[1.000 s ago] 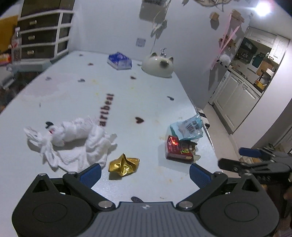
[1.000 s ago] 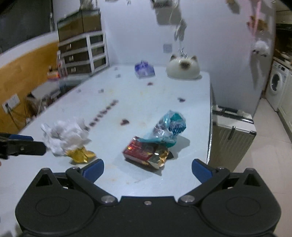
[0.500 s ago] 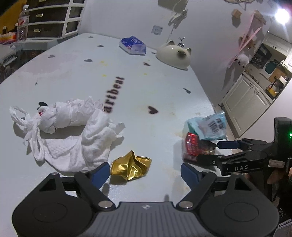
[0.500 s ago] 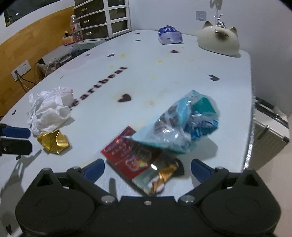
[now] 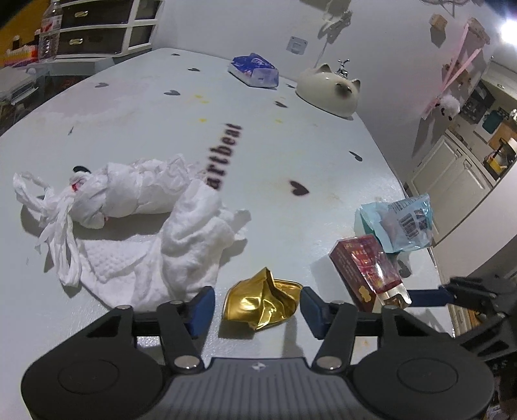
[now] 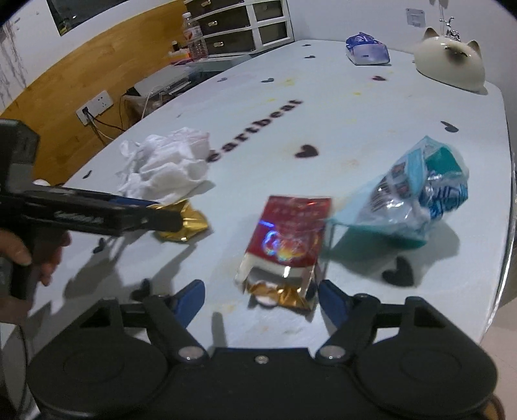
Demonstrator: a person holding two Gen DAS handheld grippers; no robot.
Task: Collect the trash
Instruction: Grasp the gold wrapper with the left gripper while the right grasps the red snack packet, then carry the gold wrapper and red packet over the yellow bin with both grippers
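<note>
Trash sits clustered at the near end of the desk [image 5: 290, 135] so I work both sides at once: left gripper [image 5: 257, 305] jaws open, straddling the gold foil [image 5: 263, 303]; right gripper [image 6: 260, 295] jaws open around the red packet [image 6: 287, 242], neither closed yet.

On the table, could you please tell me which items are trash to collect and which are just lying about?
Trash: gold foil, red packet, blue bag, white tissues, white plastic bag.

Lying about: cat ornament, tissue pack, water bottle, drawers.
</note>
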